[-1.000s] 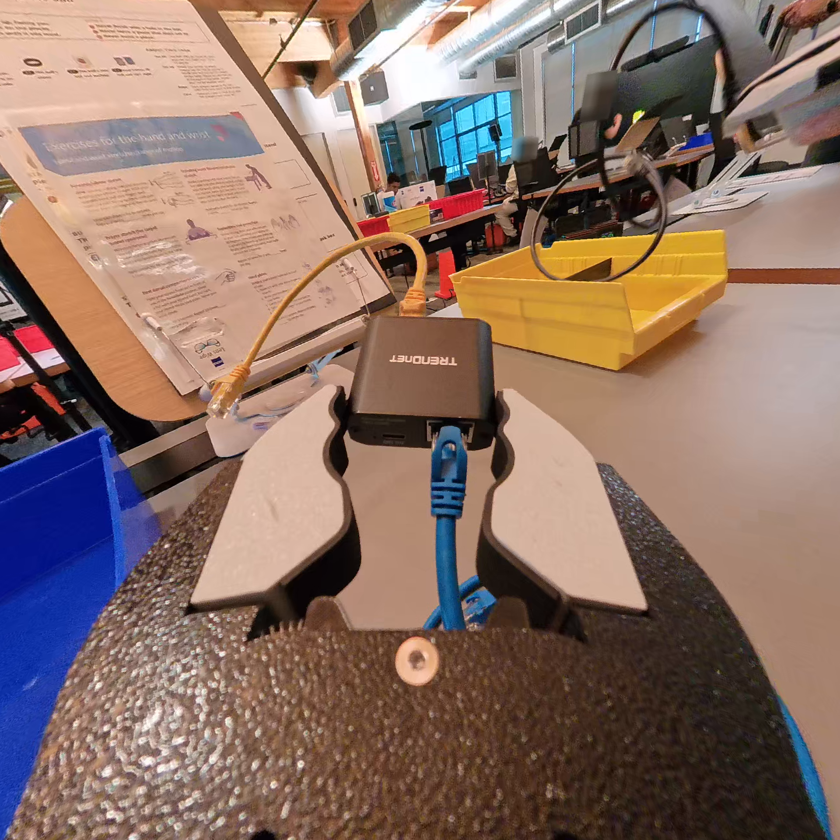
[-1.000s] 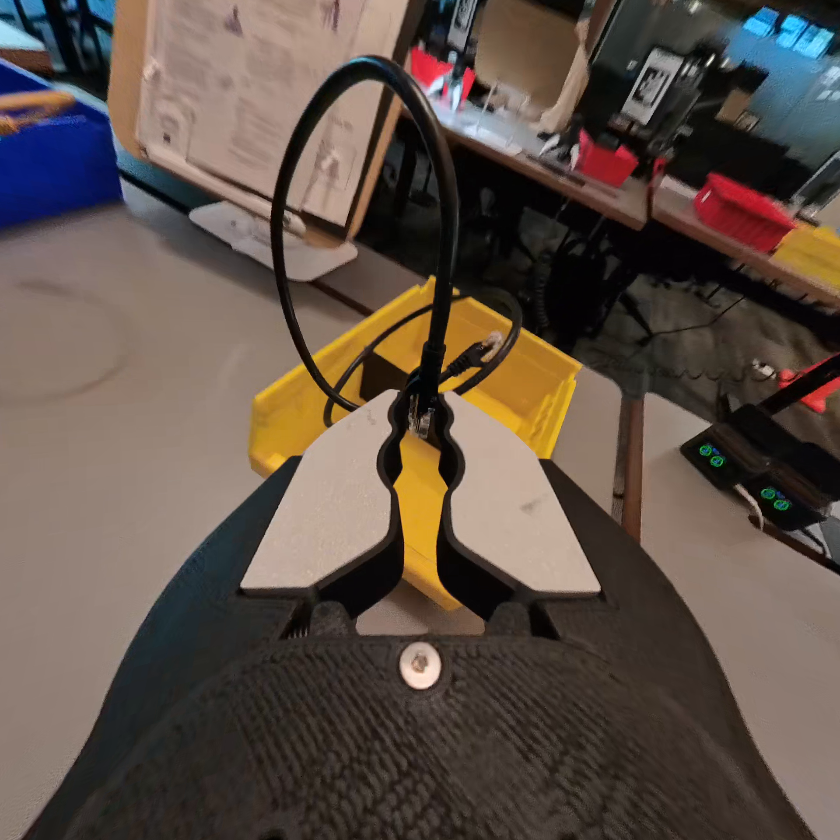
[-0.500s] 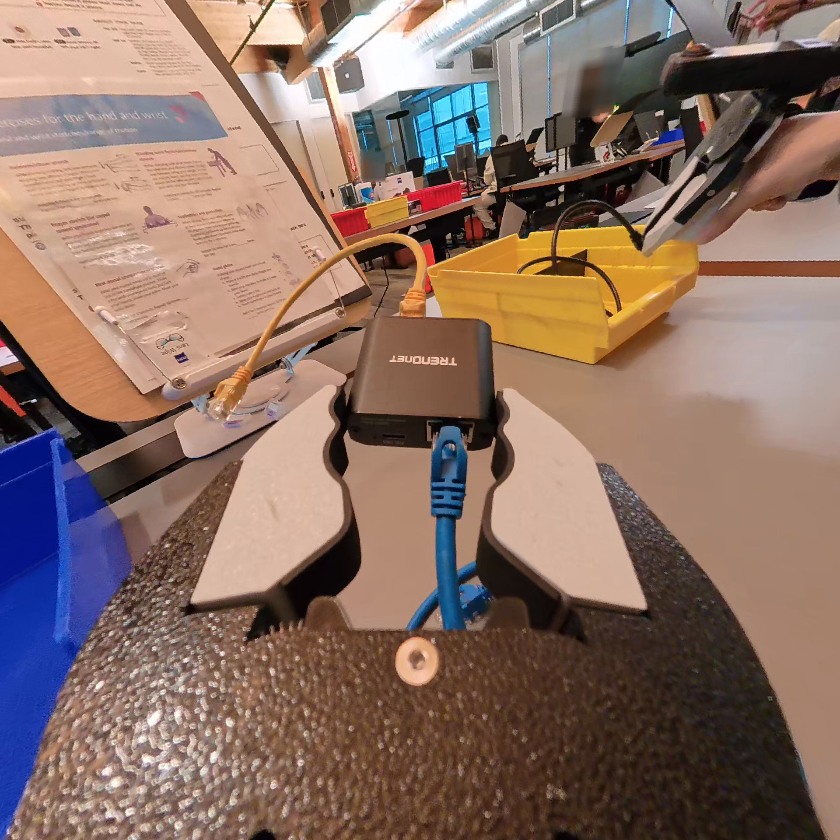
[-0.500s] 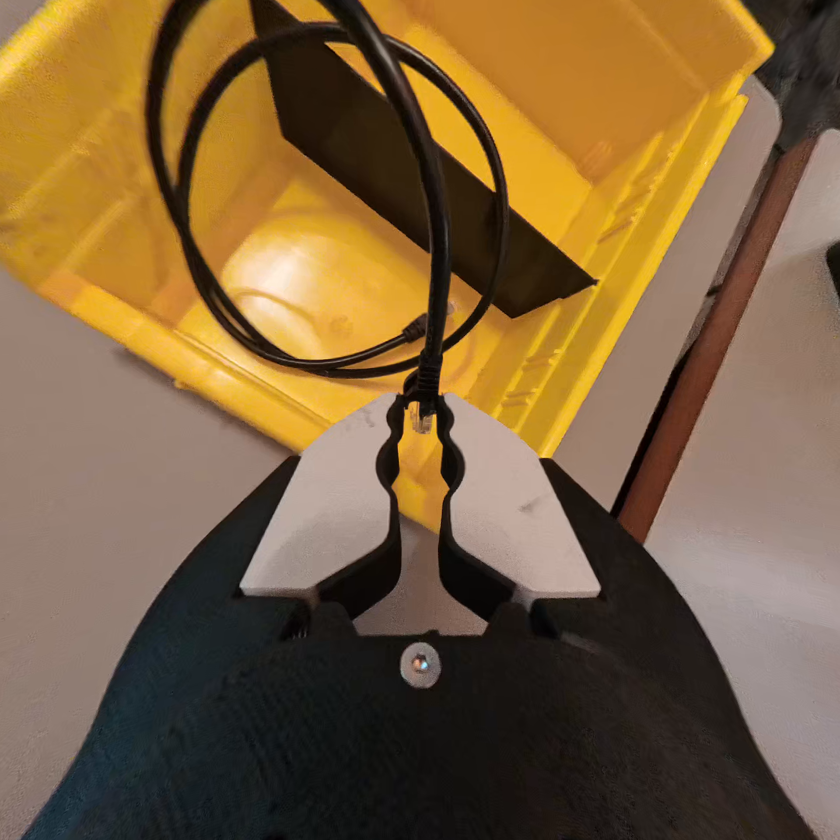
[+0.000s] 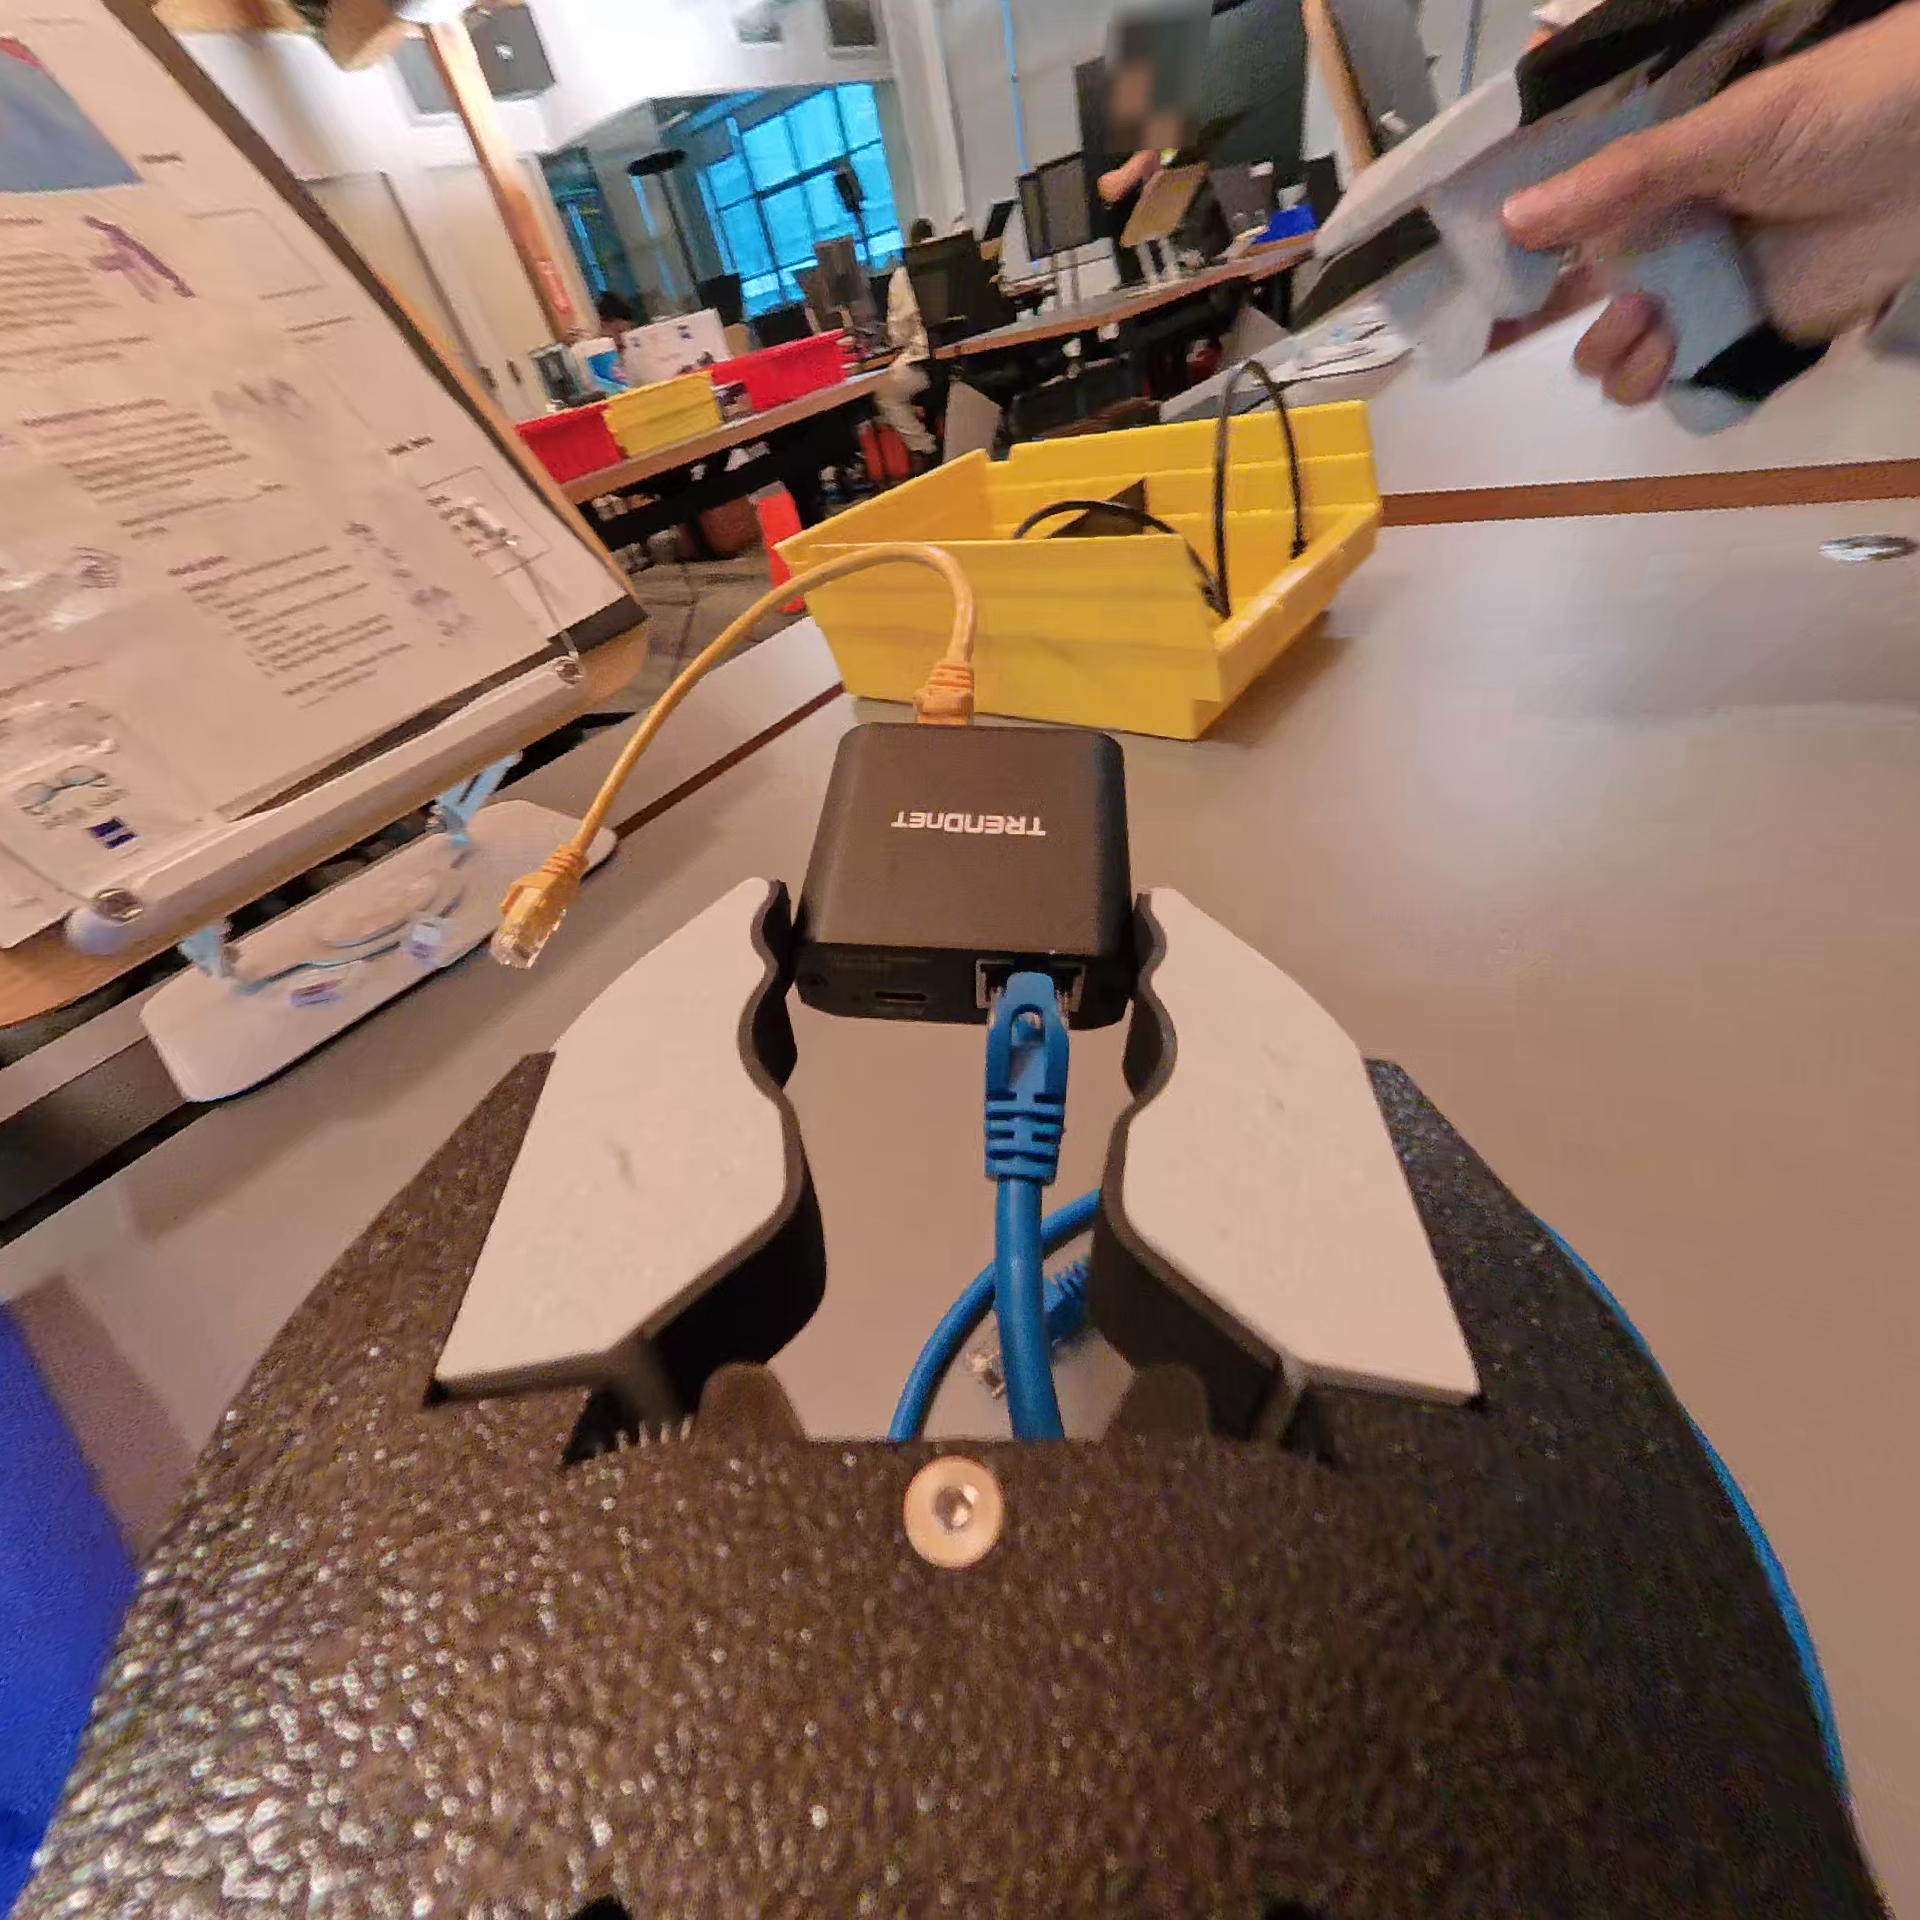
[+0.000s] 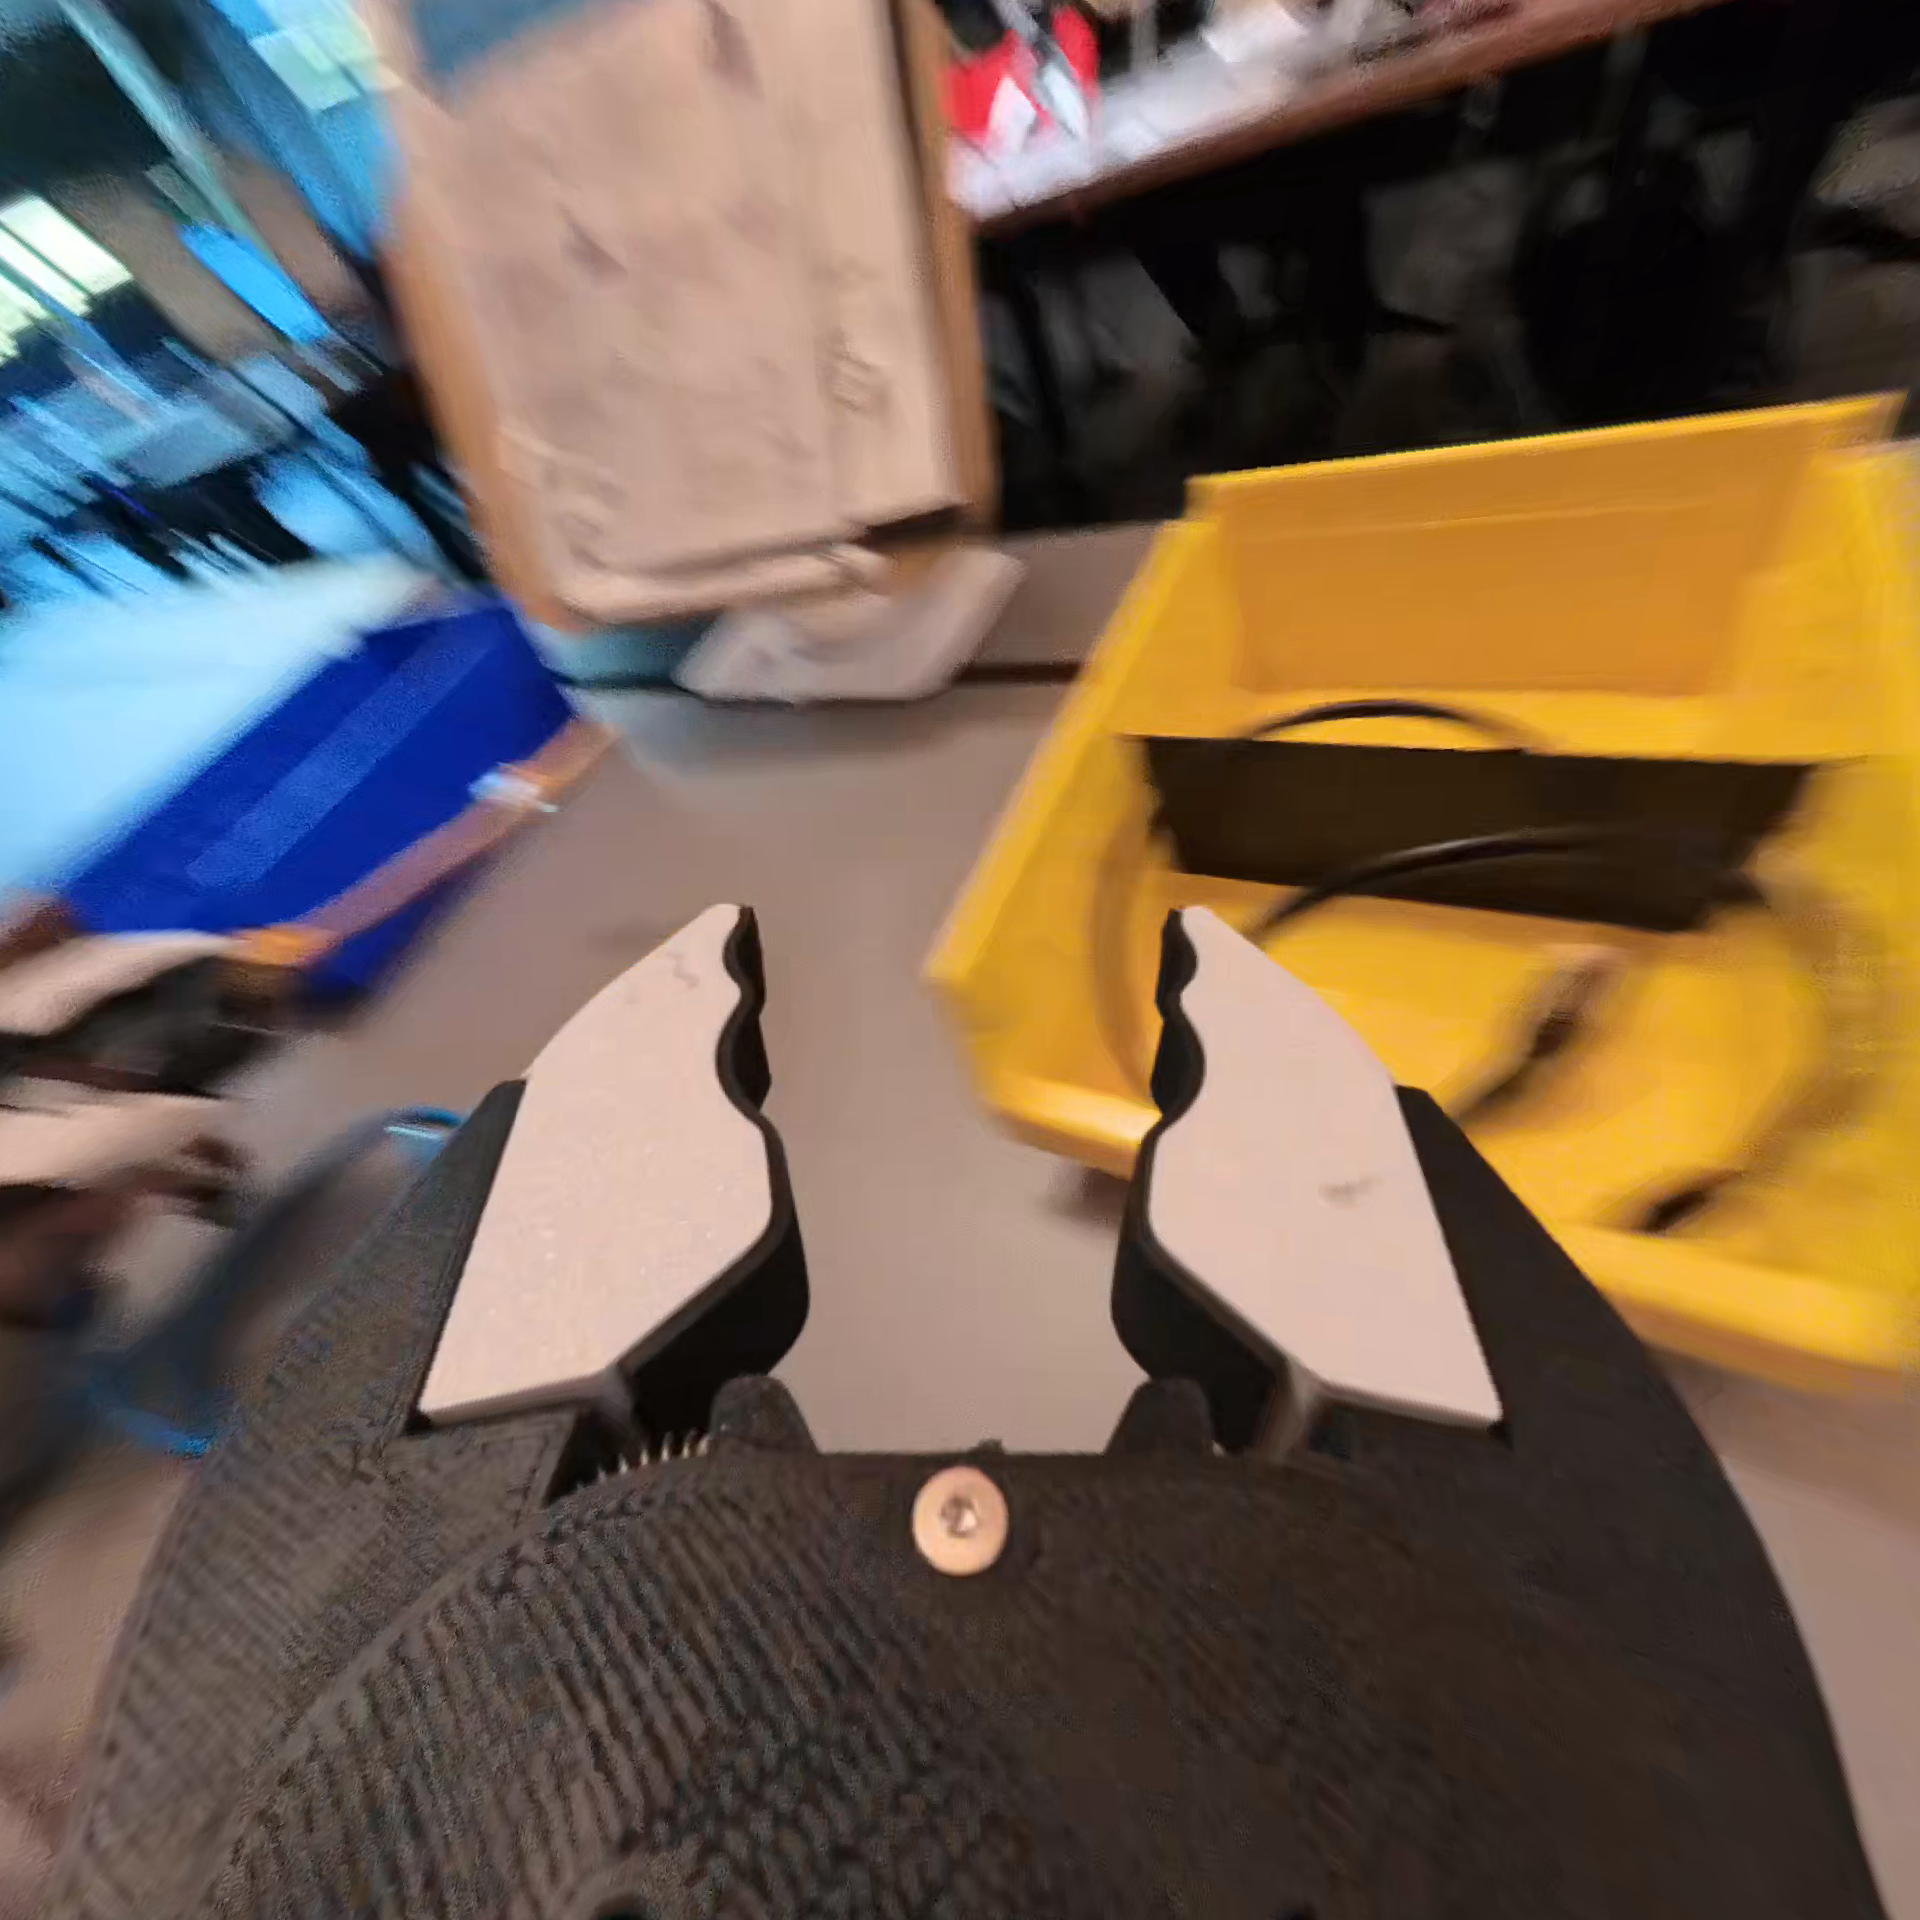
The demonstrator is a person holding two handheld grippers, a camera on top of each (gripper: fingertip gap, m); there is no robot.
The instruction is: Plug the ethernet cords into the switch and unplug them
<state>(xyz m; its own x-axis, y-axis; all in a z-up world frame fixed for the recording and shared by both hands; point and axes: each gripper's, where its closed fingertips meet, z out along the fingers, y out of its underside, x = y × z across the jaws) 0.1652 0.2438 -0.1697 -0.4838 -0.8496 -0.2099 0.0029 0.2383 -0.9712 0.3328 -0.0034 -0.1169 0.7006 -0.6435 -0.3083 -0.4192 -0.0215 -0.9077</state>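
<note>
My left gripper (image 5: 958, 920) is shut on the black switch (image 5: 961, 831) and holds it by its sides on the grey table. A blue cord (image 5: 1023, 1101) is plugged into the switch's near face and loops back under the gripper. An orange-yellow cord (image 5: 665, 717) is plugged into the far face; its other end (image 5: 530, 914) hangs free. A black cord (image 5: 1262, 457) lies in the yellow bin (image 5: 1039, 623). My right gripper (image 6: 958, 925) is open and empty above the table, left of the yellow bin (image 6: 1455, 582). It also shows in the left wrist view (image 5: 1455, 177), held by a hand.
A tilted document stand (image 5: 260, 468) with printed sheets stands on the left on a white base (image 5: 343, 935). A blue bin (image 5: 42, 1507) is at the near left and shows in the right wrist view (image 6: 312, 790). The right wrist view is motion-blurred. The grippers' ends are close to 30 cm from one another.
My right gripper has let go of the black cord, which now lies in the yellow bin, opened and swung away to the left. My left gripper still holds the switch.
</note>
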